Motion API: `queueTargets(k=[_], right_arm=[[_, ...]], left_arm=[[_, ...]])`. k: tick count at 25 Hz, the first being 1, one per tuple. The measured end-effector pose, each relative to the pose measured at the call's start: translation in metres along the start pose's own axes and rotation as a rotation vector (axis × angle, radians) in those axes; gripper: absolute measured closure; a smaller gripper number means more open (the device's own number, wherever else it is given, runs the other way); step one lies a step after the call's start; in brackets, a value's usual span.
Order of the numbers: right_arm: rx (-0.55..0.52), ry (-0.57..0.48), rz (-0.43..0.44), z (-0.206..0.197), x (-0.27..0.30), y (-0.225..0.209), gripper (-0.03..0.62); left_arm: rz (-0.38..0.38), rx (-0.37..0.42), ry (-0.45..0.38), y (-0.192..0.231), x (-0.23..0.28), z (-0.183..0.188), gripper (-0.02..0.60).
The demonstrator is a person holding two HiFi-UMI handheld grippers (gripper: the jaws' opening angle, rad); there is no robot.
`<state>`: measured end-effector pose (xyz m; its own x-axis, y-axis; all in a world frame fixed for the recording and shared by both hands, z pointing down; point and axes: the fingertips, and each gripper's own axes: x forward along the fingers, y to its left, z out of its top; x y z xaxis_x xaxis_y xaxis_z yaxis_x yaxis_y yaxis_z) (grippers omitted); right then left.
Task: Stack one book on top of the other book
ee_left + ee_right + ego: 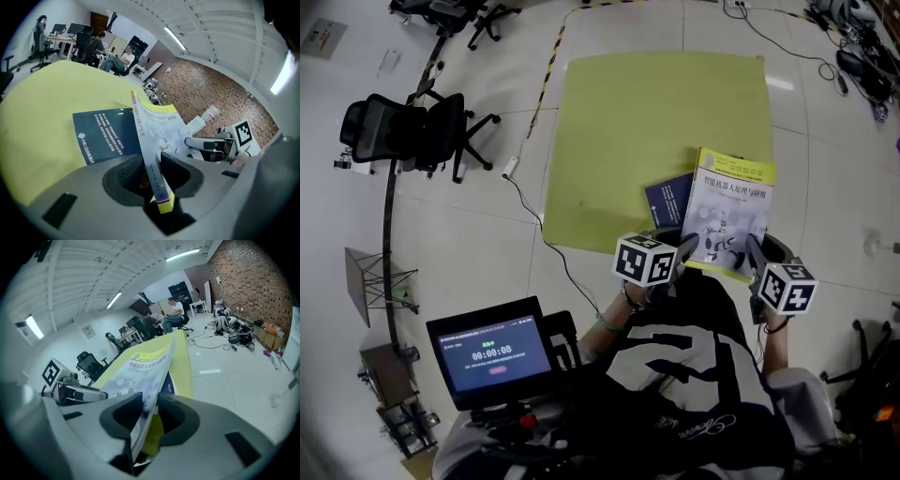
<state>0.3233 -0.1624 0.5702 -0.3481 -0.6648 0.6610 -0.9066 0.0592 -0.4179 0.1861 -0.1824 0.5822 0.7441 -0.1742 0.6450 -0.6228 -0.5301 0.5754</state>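
Observation:
A yellow-and-white book (733, 211) is held at its near edge by both grippers, over the near right part of a yellow-green mat (637, 131). My left gripper (686, 248) is shut on its near left corner, and the spine runs between the pads (152, 171). My right gripper (752, 251) is shut on the near right corner, with the pages pinched between its pads (149, 416). A dark blue book (668, 200) lies flat on the mat, partly under the held book's left side. It shows to the left of the held book (101, 133) in the left gripper view.
The mat lies on a pale tiled floor. A black office chair (412, 131) stands at the left and a cable (525, 202) runs past the mat's left edge. A screen on a stand (492, 356) sits at the near left. Seated people (173, 315) are far behind.

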Motion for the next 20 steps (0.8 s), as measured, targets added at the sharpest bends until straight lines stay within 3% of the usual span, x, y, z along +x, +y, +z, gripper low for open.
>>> queueTargets(k=[6, 13, 18, 20], right_arm=[[-0.047, 0.025, -0.055, -0.004, 0.004, -0.008, 0.459], [-0.068, 0.014, -0.072, -0.009, -0.007, -0.018, 0.457], [-0.027, -0.019, -0.057, -0.009, -0.016, -0.021, 0.457], [-0.014, -0.047, -0.059, -0.007, -0.021, -0.021, 0.458]], left_arm=[[0.015, -0.025, -0.006, 0.007, 0.0, -0.002, 0.458], [0.095, -0.013, -0.037, 0.011, -0.005, -0.004, 0.445], [0.21, 0.079, -0.032, 0.02, -0.022, -0.007, 0.445], [0.23, 0.074, -0.046, 0.023, -0.029, -0.009, 0.445]])
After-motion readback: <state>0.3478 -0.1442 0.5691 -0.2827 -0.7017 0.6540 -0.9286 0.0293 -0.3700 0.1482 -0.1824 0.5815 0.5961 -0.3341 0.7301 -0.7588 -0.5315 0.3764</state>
